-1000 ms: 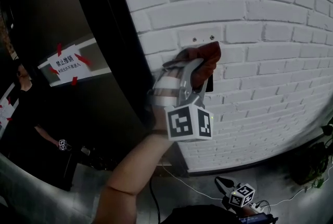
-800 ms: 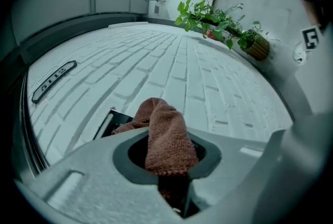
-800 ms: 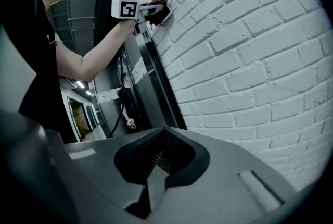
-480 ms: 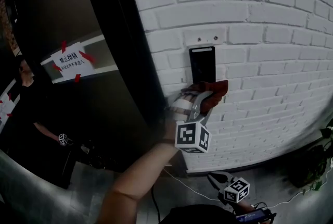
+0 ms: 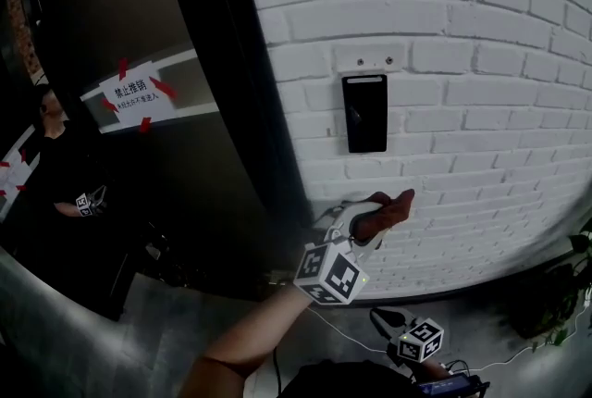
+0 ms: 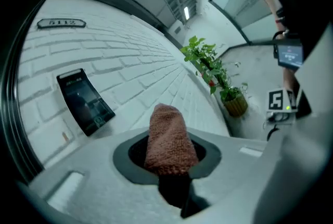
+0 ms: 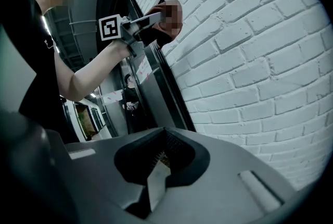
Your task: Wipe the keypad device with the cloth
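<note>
The keypad device (image 5: 364, 113) was mounted flat on a white brick wall (image 5: 499, 91), just right of a dark door frame (image 5: 231, 72). It was seen as a black, glossy, upright rectangle with a faint marking on its face. A pale cover plate (image 5: 370, 59) with two screws was fixed directly above it. In the left gripper view the keypad device (image 6: 85, 101) was seen at an angle, with reflections on its face and a number plate (image 6: 61, 23) higher on the wall.

The left hand-held gripper (image 5: 363, 222) was held below the keypad device and apart from it, close to the wall. Its jaws were clamped on the cloth (image 5: 386, 209). The cloth (image 6: 169, 139) was reddish-brown and coarsely textured. It was bunched into a roll that protruded beyond the jaw tips. Contact between cloth and wall could not be determined.

The right hand-held gripper (image 5: 388, 324) was held low, well apart from the keypad device. In its own view the jaws were seen together with nothing between them.
</note>
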A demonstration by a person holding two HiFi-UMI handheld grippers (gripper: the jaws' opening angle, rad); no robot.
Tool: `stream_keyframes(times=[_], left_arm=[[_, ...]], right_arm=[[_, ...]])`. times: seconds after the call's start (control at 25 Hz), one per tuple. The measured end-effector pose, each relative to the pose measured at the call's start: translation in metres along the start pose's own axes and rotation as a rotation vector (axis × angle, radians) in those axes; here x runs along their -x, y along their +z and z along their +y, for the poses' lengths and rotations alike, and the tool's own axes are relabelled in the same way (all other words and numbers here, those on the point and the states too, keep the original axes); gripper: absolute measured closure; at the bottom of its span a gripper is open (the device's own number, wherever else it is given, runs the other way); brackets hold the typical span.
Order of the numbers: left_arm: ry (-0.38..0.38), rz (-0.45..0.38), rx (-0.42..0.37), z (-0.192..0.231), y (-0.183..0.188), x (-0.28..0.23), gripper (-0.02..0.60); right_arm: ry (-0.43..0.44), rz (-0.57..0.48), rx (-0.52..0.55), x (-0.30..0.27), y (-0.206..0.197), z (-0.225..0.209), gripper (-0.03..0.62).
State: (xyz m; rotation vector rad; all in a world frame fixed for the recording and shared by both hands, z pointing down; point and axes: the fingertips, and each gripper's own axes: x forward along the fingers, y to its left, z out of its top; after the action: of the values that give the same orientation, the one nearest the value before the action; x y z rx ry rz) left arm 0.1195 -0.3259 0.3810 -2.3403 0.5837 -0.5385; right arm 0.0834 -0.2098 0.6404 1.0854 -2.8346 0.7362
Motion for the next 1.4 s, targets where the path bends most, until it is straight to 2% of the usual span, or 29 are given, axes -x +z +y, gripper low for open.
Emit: stream_keyframes(times=[0.12,0.36,0.4,0.48,0.6,0.72,1.04,1.4], left_arm=[[-0.038,0.014,0.200,-0.048,-0.029,0.014,0.503],[-0.027,0.034,0.800,-0.144,-0.107,0.063,0.503],[-0.026,0.037,0.873,-0.160,-0.115,0.074,0.503],[-0.021,0.047,0.955,-0.189,-0.130,0.092,0.503],[-0.006,0.088,1.024,-0.217,-0.146,0.115,0.503],[0.007,0.094,1.060,-0.225,-0.152,0.123,0.503],[-0.080,-0.010,1.083,-0.241,-0.130,0.129,0.503],[-0.198,0.027,1.117,-0.322,-0.135,0.209,0.503]], right_arm=[[0.011,0.035,-0.012,0.005,-0.014,0.002,0.592],[0.044,0.094,-0.005,0.013,-0.042,0.000,0.592],[0.055,0.103,-0.011,0.013,-0.047,0.002,0.592],[0.071,0.116,-0.026,0.014,-0.055,0.006,0.592],[0.094,0.136,-0.037,0.014,-0.064,0.015,0.592],[0.103,0.141,-0.029,0.013,-0.068,0.020,0.592],[0.012,0.110,-0.009,0.025,-0.074,0.033,0.592],[-0.091,0.105,-0.031,0.042,-0.114,0.100,0.592]])
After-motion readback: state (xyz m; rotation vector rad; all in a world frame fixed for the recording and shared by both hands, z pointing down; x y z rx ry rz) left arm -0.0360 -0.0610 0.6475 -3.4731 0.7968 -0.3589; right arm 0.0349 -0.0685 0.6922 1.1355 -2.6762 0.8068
